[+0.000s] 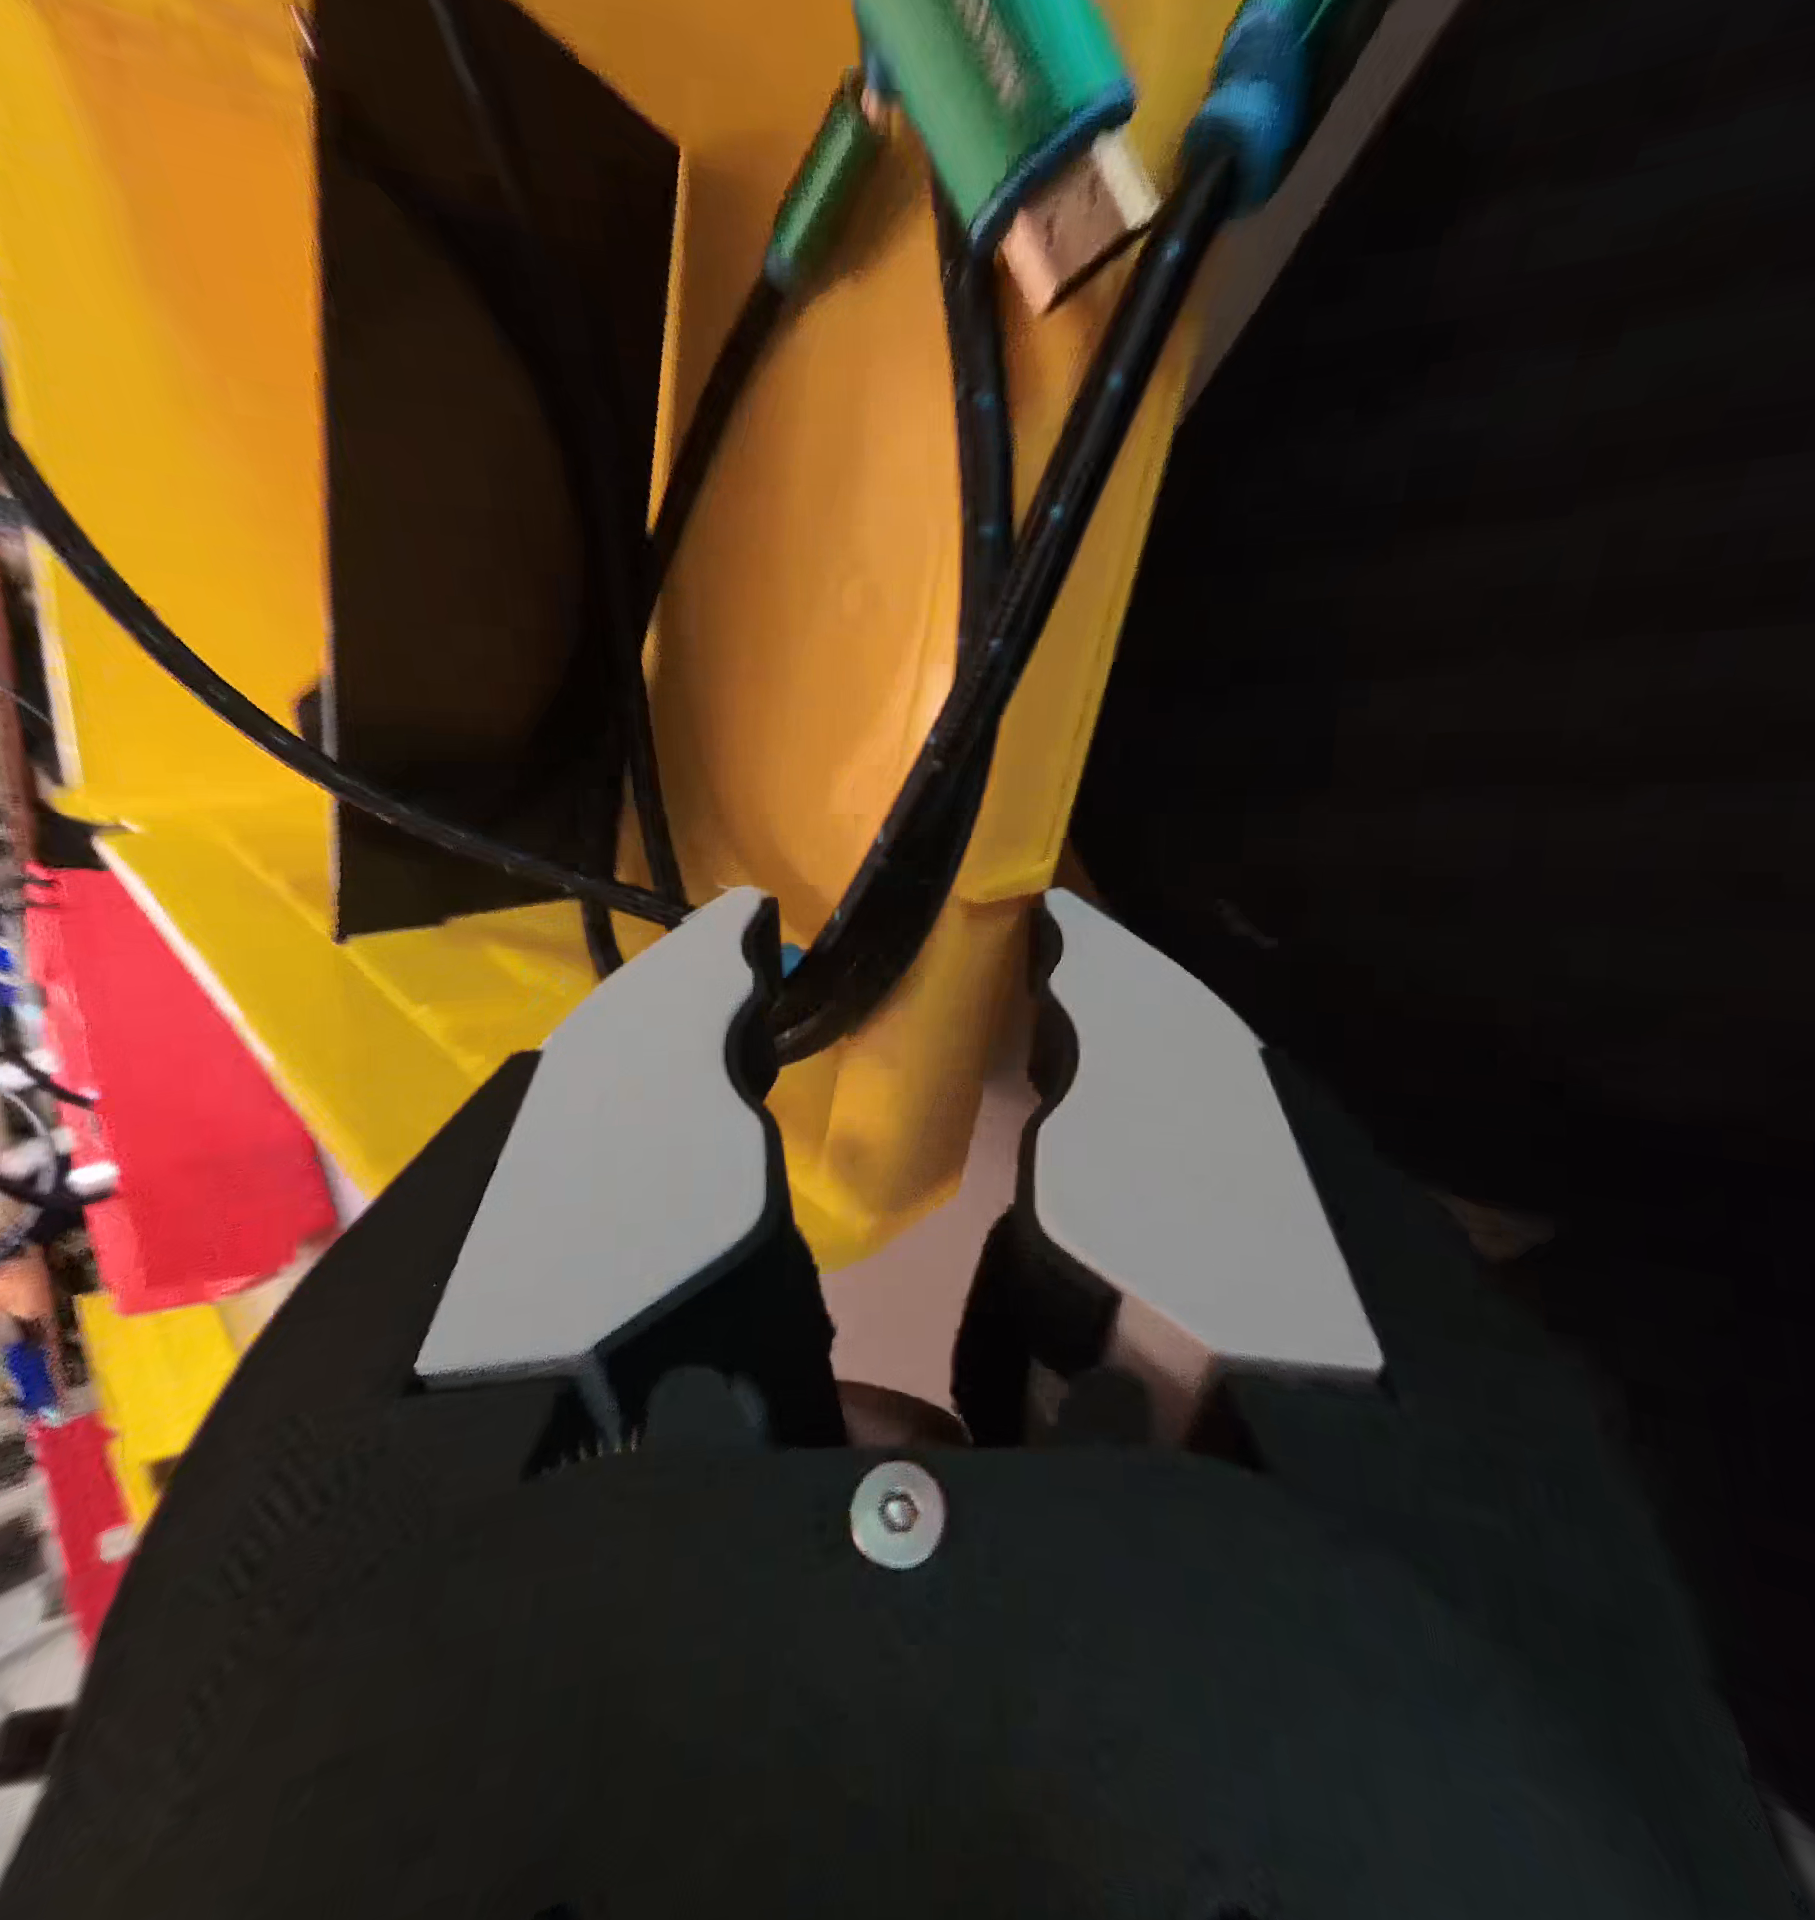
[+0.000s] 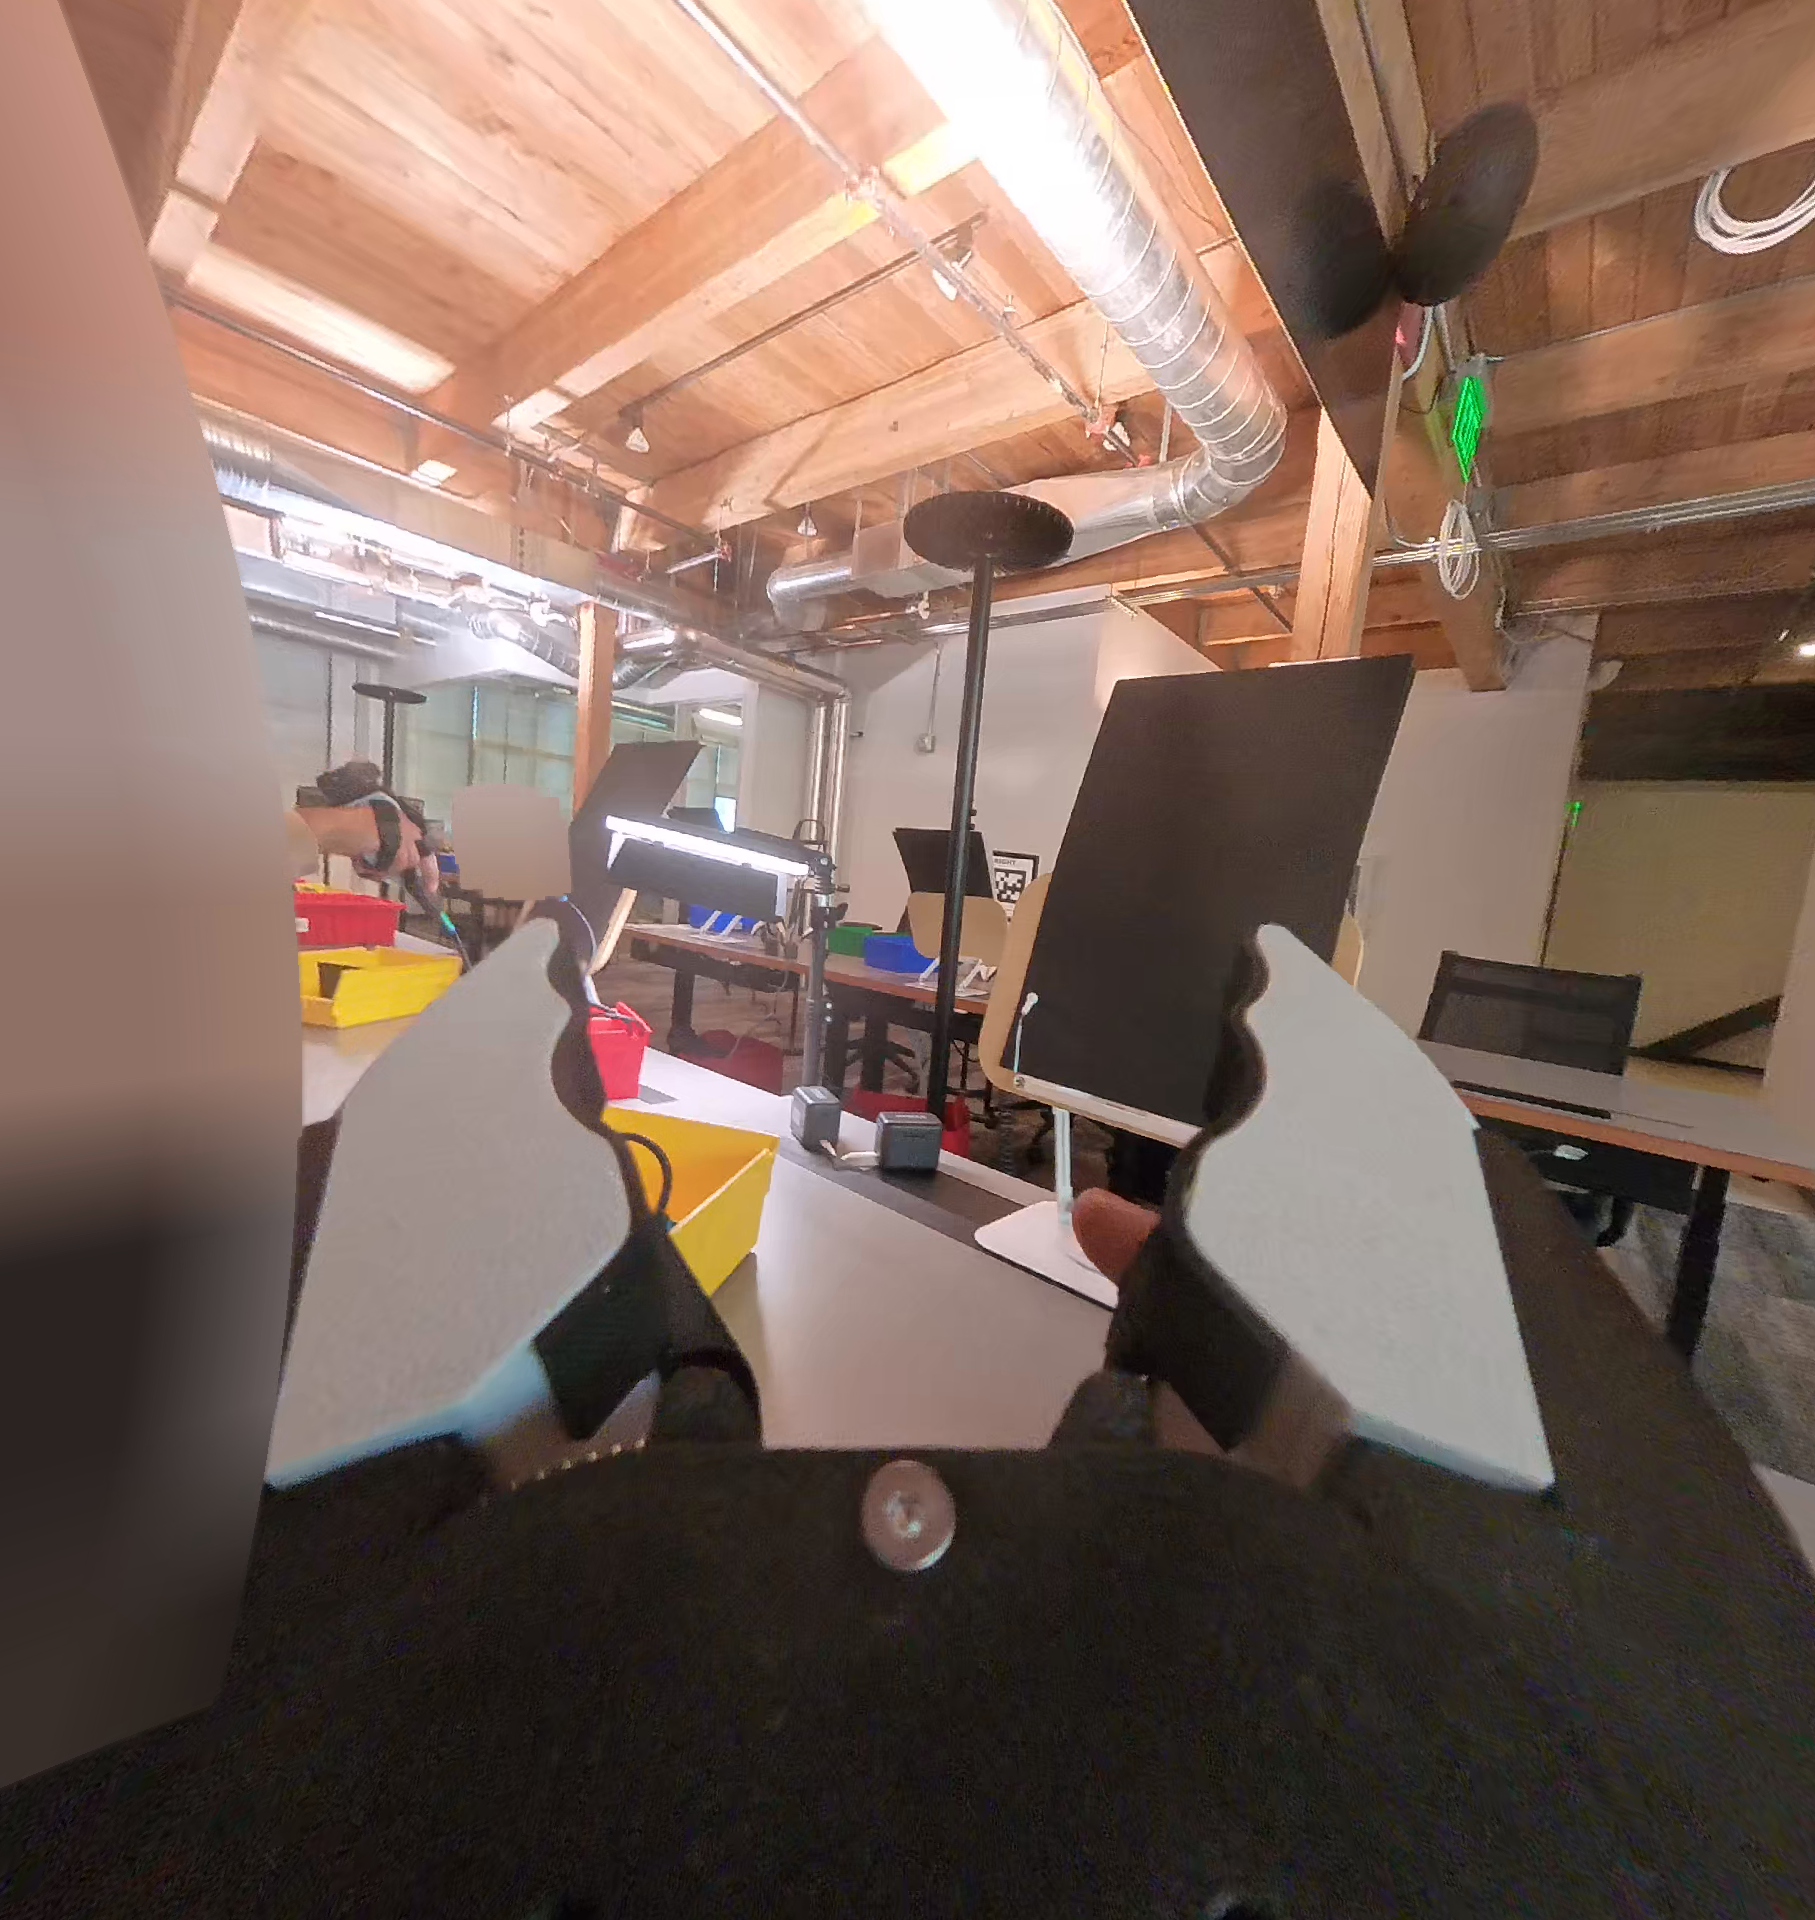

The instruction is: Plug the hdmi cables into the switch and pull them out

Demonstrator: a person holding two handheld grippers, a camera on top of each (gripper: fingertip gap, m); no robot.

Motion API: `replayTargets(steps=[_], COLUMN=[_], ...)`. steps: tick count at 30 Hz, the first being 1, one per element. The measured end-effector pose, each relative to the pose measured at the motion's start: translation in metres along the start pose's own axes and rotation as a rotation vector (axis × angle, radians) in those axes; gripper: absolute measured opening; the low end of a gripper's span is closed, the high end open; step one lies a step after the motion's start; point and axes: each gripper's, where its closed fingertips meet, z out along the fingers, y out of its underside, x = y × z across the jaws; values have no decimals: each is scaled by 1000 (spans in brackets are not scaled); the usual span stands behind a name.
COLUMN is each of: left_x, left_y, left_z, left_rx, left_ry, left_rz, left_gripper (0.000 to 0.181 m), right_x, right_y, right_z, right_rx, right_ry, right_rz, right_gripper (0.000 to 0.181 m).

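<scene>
Left gripper (image 1: pixel 903 935) hangs right over the yellow bin (image 1: pixel 207 436), fingers (image 1: pixel 633 1122) apart and pinching nothing, though a bundle of black cables (image 1: pixel 986 644) runs through the gap, brushing the left finger's notched inner edge. In the bin: a flat black box (image 1: pixel 467 499), matte and square-cornered, which may be the switch, lying along the bin's left side. Braided black cables loop across and beside it. At the bin's far end a green-sleeved HDMI plug (image 1: pixel 1028 156) with a bare gold metal tip hangs free, plugged into nothing. A second green plug (image 1: pixel 825 187) and a blue one (image 1: pixel 1256 94) flank it, all blurred. The bin walls are smooth, glossy plastic; a red bin (image 1: pixel 186 1091) sits just past the left wall. To the right, only dark shadow.

Over to the right gripper (image 2: pixel 903 971): spread wide, empty, raised and tilted toward a timber ceiling. Its grey fingers (image 2: pixel 467 1226) have wavy inner edges. Below lies the pale desk (image 2: pixel 882 1330), with another yellow bin (image 2: pixel 716 1184) holding a black cable loop, a small red bin (image 2: pixel 617 1049) behind it, and two dark cubes (image 2: pixel 908 1138) on a black strip. A black panel (image 2: pixel 1204 883) stands on a stand near the desk's right edge. Open desk lies between.
</scene>
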Motion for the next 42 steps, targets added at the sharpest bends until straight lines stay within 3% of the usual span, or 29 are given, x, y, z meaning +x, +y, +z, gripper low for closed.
replayTargets(steps=[8, 17, 20, 23, 26, 30, 33, 35, 36, 40, 42], left_x=[-48, -47, -47, -48, -61, -83, -92, -92, -94, -97, -99], left_y=[52, 109, 115, 100, 64, 0, -36, -52, -58, -76, -87], left_z=[19, -4, -7, -14, -42, -117, -175, -193, -198, -204, -209], left_rx=[-147, -248, -210, -56, 240, 766, 1095, 1198, 1227, 1229, 1231], left_ry=[-125, -89, -80, -52, -76, -191, -287, -288, -307, -370, -383], left_rz=[-95, -212, -240, -292, -326, -310, -331, -363, -371, -319, -288], left_gripper=[43, 44, 45, 51, 62, 77, 82, 87, 88, 87, 83], right_x=[2, 17, 34, 61, 90, 96, 114, 111, 108, 152, 165], right_y=[5, 24, 47, 107, 168, 237, 279, 302, 307, 300, 302], right_z=[-5, -10, -14, -35, -56, -52, -47, -47, -44, -63, -66], right_rx=[-54, -204, -352, -718, -1047, -1276, -1406, -1484, -1489, -1564, -1521], right_ry=[30, 83, 120, 157, 222, 183, 290, 272, 275, 580, 613], right_rz=[-105, -173, -207, -229, -212, -122, -116, -95, -59, -275, -210], right_gripper=[110, 99, 92, 87, 83, 83, 72, 66, 46, 11, 9])
